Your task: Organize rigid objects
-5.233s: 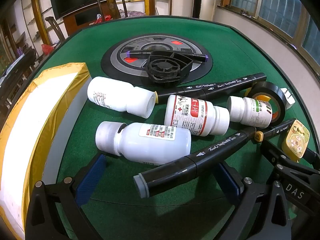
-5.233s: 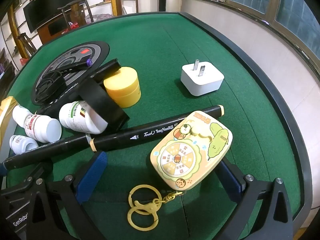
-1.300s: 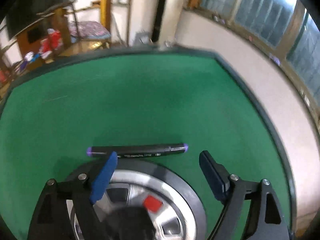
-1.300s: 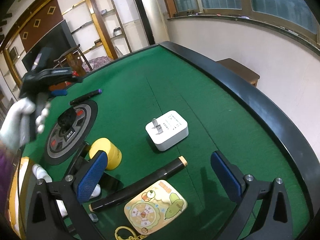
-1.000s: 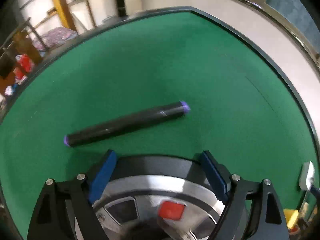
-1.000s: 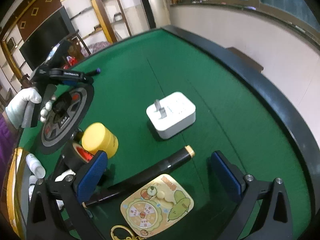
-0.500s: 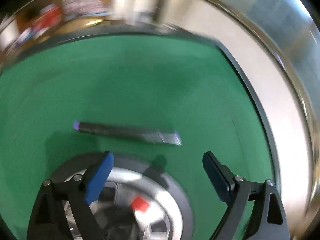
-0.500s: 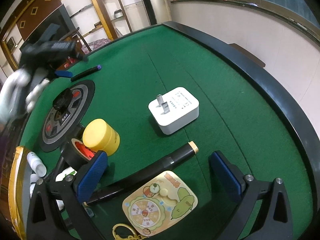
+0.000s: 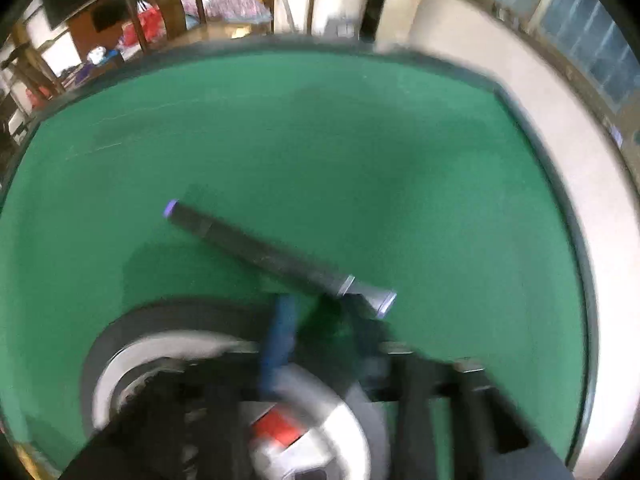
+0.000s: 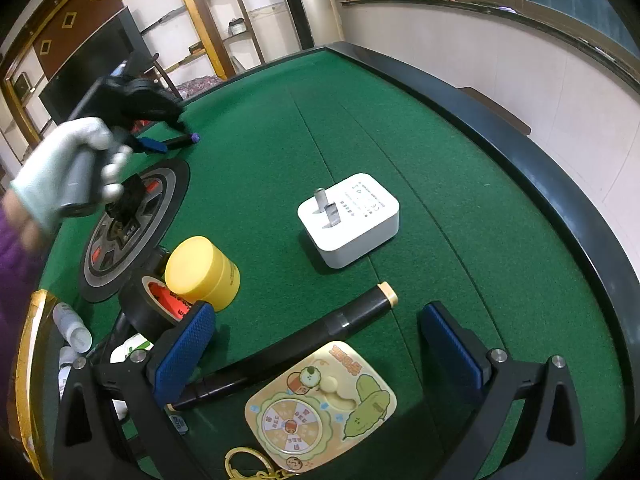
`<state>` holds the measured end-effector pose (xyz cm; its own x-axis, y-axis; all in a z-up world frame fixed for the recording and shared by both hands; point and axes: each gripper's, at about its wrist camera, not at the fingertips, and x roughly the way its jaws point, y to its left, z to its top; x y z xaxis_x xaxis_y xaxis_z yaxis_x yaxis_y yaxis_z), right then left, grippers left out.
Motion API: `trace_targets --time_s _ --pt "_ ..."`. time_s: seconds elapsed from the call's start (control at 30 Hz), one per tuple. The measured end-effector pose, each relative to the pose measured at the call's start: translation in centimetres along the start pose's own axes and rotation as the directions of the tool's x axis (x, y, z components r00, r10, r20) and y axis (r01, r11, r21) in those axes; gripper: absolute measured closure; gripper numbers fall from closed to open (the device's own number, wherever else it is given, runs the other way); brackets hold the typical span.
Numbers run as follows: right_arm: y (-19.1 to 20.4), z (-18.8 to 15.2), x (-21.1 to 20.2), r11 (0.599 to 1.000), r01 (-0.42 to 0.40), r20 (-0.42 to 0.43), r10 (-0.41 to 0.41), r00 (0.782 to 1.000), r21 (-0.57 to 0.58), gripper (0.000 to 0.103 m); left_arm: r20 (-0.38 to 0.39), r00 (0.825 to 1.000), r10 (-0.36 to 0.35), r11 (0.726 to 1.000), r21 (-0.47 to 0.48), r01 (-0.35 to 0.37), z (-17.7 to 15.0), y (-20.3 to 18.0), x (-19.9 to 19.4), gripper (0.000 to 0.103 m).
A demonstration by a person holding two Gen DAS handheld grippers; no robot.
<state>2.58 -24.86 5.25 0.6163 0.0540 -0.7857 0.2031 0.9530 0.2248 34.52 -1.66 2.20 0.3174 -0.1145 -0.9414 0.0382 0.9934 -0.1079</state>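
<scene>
Looking through the left wrist view, I see my left gripper [image 9: 320, 320] with its blue pads drawn nearly together and nothing pinched between them — the purple-tipped marker [image 9: 276, 254] lies just beyond the tips on the green felt table [image 9: 360, 140], slanting away from the round centre disc [image 9: 132, 344]. The picture is blurred, so I cannot tell whether a pad brushes the marker's near end. My guess is it sits there alone to keep it apart from the clutter.

In the right wrist view, my right gripper [image 10: 316, 336] hovers with jaws wide and empty over the near edge of the table. Below it lie the orange-tipped marker [image 10: 288, 348] and the cartoon keychain card [image 10: 320, 412]; the white charger [image 10: 352, 220] sits further out, the yellow jar [image 10: 202, 272] and black tape roll [image 10: 154, 306] toward the left edge. A gloved hand [image 10: 60, 172] holds the other gripper beside the disc.
</scene>
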Motion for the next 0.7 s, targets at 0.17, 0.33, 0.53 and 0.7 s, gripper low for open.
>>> trace_targets --time_s 0.17,0.33,0.53,0.7 --pt "-0.1 0.0 -0.1 1.0 -0.006 -0.002 0.006 1.0 0.007 0.0 -0.057 0.992 -0.109 0.993 -0.06 0.106 -1.2 3.8 -1.1 0.093" --pt "0.0 0.1 0.0 1.0 -0.003 -0.003 0.003 1.0 0.006 0.0 0.137 0.977 -0.163 0.98 -0.092 0.176 0.6 4.4 -4.3 0.021" --pt "0.1 0.1 0.3 1.0 0.009 -0.001 -0.009 1.0 -0.007 0.0 0.167 0.984 -0.057 0.994 0.104 0.039 3.7 -0.5 -0.9 0.011" --pt "0.2 -0.1 0.3 1.0 0.014 0.0 -0.014 1.0 -0.013 0.0 0.031 0.992 0.125 0.97 0.205 -0.129 4.1 -1.3 2.2 0.016"
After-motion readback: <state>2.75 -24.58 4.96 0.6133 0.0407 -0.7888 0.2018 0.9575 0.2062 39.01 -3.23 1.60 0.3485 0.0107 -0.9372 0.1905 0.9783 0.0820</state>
